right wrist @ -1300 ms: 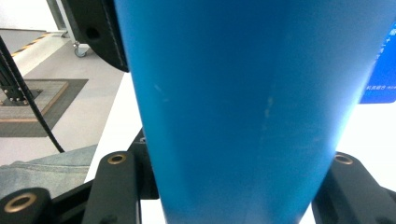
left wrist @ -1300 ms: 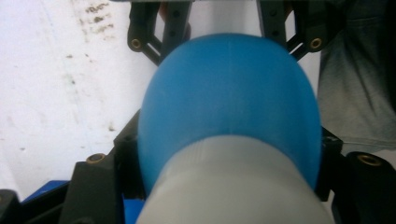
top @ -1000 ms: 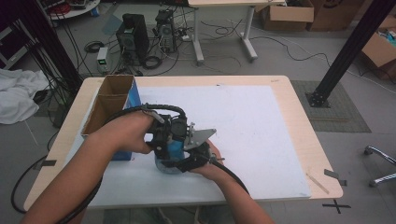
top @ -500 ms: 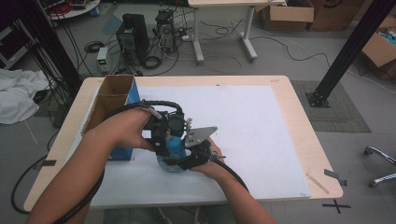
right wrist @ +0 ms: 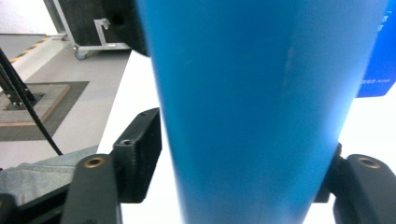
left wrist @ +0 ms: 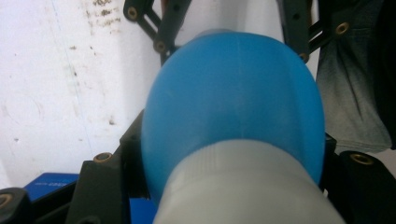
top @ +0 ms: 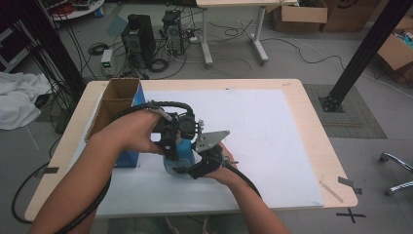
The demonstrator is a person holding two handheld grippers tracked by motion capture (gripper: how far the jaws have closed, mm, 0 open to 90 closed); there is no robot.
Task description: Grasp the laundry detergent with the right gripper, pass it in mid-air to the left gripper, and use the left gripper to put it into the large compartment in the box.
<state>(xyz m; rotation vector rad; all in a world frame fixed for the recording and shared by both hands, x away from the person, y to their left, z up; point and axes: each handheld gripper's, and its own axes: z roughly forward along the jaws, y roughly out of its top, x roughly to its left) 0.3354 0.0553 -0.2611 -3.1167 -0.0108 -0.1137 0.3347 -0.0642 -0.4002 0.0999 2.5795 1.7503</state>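
Looking down from the high view, I see one blue bottle (top: 181, 155) low on the white table (top: 272, 146), with two grippers meeting on it. The left gripper (top: 171, 141) comes at it from the left and the right gripper (top: 202, 165) from the right. One brown cardboard box (top: 114, 105) with a blue side stands just left of the left hand.

The left gripper view shows what the high view hides: the bottle's round blue shoulder and its pale grey cap (left wrist: 247, 186) sit right between the black fingers (left wrist: 133, 163), which are squeezed tight on the bottle. Past the fingertips are the other gripper's black links.

The right gripper view shows the smooth blue side of the bottle (right wrist: 261, 107) between its two black fingers (right wrist: 140, 154). These fingers have just been opening, and I cannot tell if they still press the bottle.

White writing shows on the box's blue side beyond the right finger, too small to read.
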